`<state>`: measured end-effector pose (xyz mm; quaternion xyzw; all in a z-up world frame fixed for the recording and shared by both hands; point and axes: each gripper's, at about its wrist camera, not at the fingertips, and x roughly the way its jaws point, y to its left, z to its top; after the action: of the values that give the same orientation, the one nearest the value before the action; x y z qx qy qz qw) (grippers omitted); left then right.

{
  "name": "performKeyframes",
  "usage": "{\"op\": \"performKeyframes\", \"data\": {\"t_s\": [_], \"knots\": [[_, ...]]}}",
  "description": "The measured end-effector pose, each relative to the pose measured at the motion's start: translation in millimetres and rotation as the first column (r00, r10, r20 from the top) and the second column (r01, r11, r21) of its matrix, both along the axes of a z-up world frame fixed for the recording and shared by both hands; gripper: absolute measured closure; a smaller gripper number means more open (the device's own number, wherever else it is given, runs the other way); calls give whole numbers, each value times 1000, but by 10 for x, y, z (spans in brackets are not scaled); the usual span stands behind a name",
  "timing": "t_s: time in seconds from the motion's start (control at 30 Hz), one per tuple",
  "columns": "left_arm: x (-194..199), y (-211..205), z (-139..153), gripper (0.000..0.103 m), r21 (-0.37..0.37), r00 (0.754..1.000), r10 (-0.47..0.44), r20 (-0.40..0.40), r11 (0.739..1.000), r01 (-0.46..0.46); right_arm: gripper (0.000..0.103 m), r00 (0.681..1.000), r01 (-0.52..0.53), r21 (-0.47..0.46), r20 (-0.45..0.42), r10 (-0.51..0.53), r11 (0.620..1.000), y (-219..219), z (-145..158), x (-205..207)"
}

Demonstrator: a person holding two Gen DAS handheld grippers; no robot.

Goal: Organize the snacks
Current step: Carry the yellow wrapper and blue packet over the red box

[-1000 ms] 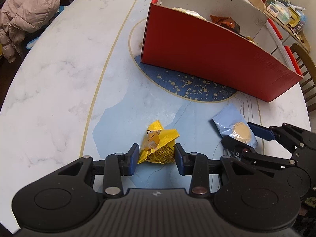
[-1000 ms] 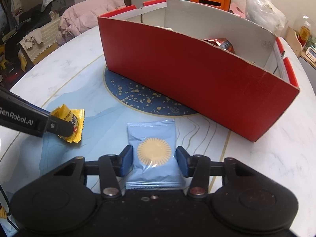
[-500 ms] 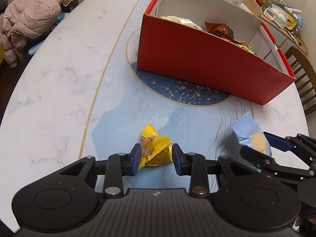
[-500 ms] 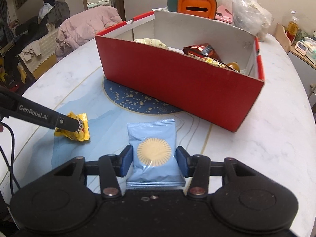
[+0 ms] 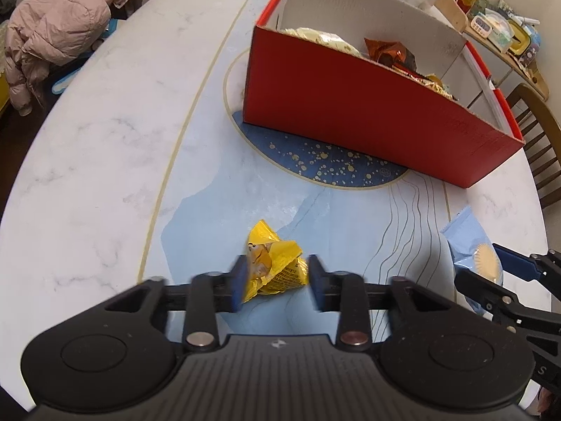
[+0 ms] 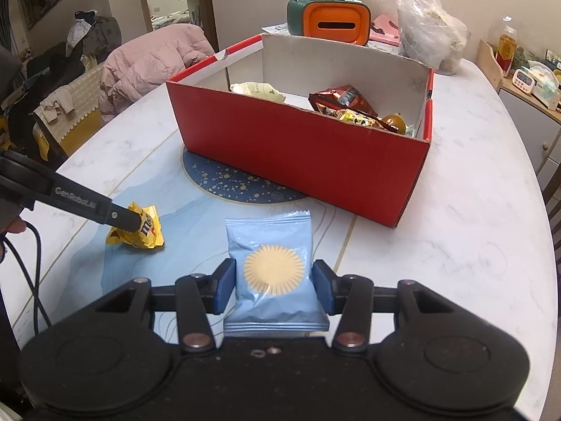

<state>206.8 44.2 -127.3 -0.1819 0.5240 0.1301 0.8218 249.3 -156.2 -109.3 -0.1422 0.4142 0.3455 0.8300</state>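
Note:
My left gripper (image 5: 275, 282) is shut on a crumpled yellow candy packet (image 5: 271, 265) and holds it above the table; the packet also shows in the right wrist view (image 6: 140, 229). My right gripper (image 6: 273, 289) is shut on a light blue snack packet with a yellow sun disc (image 6: 271, 266), also lifted; it shows at the right edge of the left wrist view (image 5: 473, 251). The red cardboard box (image 6: 301, 161) stands ahead of both grippers, open at the top, with several snacks inside (image 6: 347, 105).
The box stands on a marble table (image 5: 105, 140) with a dark blue speckled disc (image 5: 326, 166). A pink jacket (image 5: 59, 24) lies on a chair to the left. An orange-green holder (image 6: 328, 19) and a plastic bag (image 6: 426, 33) stand behind the box. A wooden chair (image 5: 540, 140) is at right.
Both grippers have risen with their packets, so the box's inside has come into view. The blue packet has come off the table and moved right in the left wrist view.

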Motion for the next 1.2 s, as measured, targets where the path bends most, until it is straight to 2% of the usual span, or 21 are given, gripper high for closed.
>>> {"op": "performKeyframes", "data": {"t_s": [0.03,0.23,0.4,0.5,0.57,0.63,0.9,1.2], "knots": [[12,-3,-11,43,1,1000,6,2,1000,-6,56,1000,0,0,1,0,1000,-2,2,-2],[134,-29,-162,41,41,999,19,-26,999,-18,56,1000,6,-1,-5,-6,1000,-23,-10,7],[146,-22,-231,46,30,999,39,-33,999,-38,56,1000,13,-3,-6,-13,1000,-46,-12,15],[133,-32,-226,55,39,999,39,-28,999,-38,56,1000,13,-4,-7,-13,1000,-44,-9,16],[125,-24,-222,66,39,999,44,-24,998,-43,56,1000,14,-4,-6,-14,1000,-41,-10,16],[113,-16,-222,69,41,999,46,-21,998,-45,56,1000,14,-3,-8,-14,1000,-41,-7,17],[57,-13,-155,70,41,999,53,-9,998,-52,56,1000,22,-11,-3,-22,1000,-15,59,-11],[25,-110,214,70,32,998,27,53,999,-29,56,999,9,25,52,-11,1000,-27,335,-75]]}}
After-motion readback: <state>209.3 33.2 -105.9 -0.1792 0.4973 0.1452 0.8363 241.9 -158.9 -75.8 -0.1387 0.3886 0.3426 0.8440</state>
